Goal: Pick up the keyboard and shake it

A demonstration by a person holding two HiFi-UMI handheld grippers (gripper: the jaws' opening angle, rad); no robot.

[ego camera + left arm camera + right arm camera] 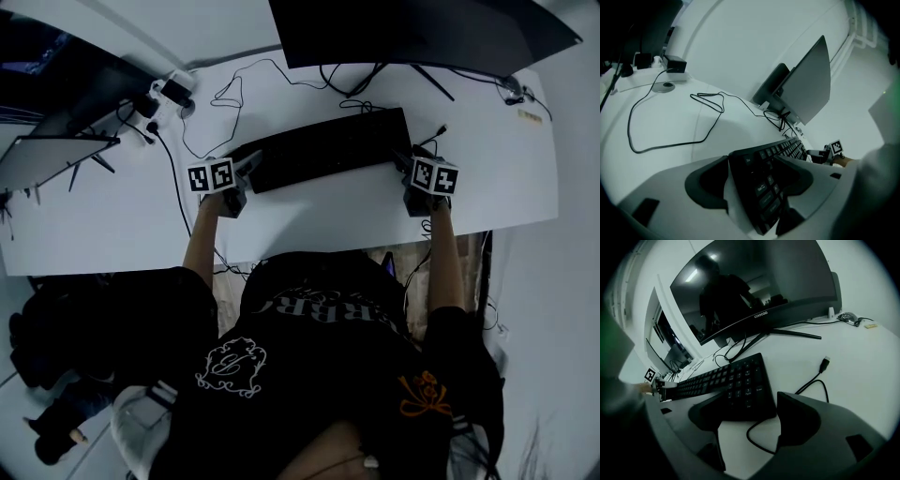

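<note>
Black keyboard point(328, 148) lies across the middle of a white desk point(309, 216), between the desk's near edge and a dark monitor point(422, 33) at its far edge. The left tongs point(757, 185) are released, spread wide, with the keyboard's left end between them. The right tongs point(752, 420) are also released at the keyboard's right end. Its corner and a loop of black cable point(825, 363) sit between the spread jaws.
</note>
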